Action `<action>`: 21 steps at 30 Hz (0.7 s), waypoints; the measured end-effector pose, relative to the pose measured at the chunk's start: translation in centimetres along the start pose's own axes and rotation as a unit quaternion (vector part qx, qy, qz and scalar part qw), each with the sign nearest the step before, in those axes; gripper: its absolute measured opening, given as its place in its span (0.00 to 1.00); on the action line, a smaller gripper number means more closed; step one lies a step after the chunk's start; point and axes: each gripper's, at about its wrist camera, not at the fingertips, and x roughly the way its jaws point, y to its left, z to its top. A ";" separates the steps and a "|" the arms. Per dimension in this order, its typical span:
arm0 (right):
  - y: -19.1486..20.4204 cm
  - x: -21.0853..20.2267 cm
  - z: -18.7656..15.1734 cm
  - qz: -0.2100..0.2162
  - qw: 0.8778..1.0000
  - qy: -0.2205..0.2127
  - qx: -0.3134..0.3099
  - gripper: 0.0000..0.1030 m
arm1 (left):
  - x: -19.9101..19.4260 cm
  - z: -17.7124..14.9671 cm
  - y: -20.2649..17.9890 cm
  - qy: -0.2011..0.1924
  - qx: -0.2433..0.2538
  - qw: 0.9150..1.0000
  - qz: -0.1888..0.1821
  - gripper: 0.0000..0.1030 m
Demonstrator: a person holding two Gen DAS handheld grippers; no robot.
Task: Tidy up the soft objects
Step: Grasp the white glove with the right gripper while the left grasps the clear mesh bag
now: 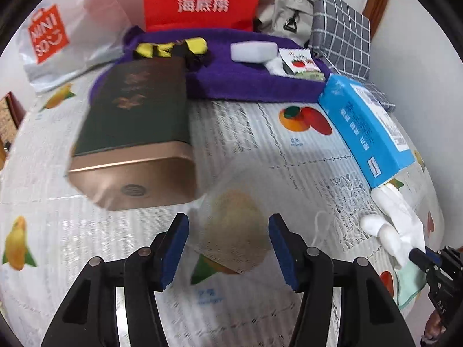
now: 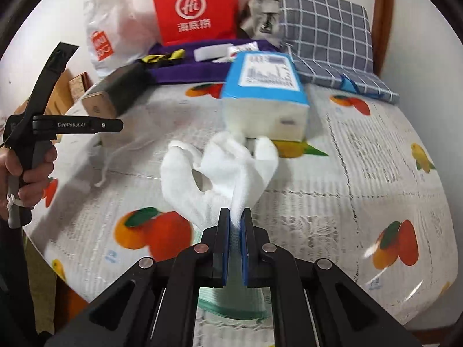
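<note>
**White glove clamped in our right jaws, left jaws apart over the mesh pouch**

We held the right gripper (image 2: 235, 217) with its jaws pressed together on the cuff of a white glove (image 2: 220, 170), which hung lifted above the fruit-print surface (image 2: 361, 179), just in front of the blue tissue pack (image 2: 264, 86). A pale green cloth (image 2: 231, 306) showed under that gripper. Our left gripper (image 1: 228, 248) had its jaws apart, with nothing pinched; between them, down on the surface, lay a translucent mesh pouch (image 1: 231, 225) with a white drawstring (image 1: 319, 225). We could not tell whether the pads touched it. A dark tin with a gold base (image 1: 136, 133) lay just beyond the pouch. Farther back, a purple towel (image 1: 249, 84) carried a white sponge (image 1: 253, 52) and a yellow-black item (image 1: 173, 47). A grey checked cloth (image 2: 324, 37) lay at the far right.
</note>
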 end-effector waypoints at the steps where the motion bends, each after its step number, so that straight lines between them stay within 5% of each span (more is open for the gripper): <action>1: -0.2 0.2 0.0 -0.001 1.000 0.001 0.002 0.07 | 0.0 -0.1 -0.2 -0.006 0.004 1.000 -0.003 0.60; 5: -1.0 0.8 0.1 0.001 1.000 0.000 0.016 0.07 | 0.1 -0.6 -1.3 -0.003 0.030 0.999 -0.036 0.76; 11: -1.7 1.3 0.2 0.009 0.999 0.002 0.034 0.11 | 0.4 -1.1 -2.8 -0.006 0.057 0.998 -0.028 0.89; 13: -1.7 1.2 0.2 0.014 0.999 0.001 0.034 0.19 | 0.7 -1.3 -3.6 -0.007 0.072 0.997 -0.013 0.95; 15: -1.6 1.0 0.2 0.018 0.999 -0.001 0.036 0.48 | 1.0 -1.5 -4.4 -0.006 0.090 0.996 0.003 0.98; 18: -1.5 0.3 0.4 0.016 0.999 -0.024 0.038 0.75 | 1.1 -1.7 -4.7 -0.009 0.092 0.996 0.008 1.00; 21: -1.0 0.2 0.7 0.022 0.999 -0.034 0.036 0.82 | 1.2 -1.8 -4.8 -0.012 0.096 0.995 0.009 1.00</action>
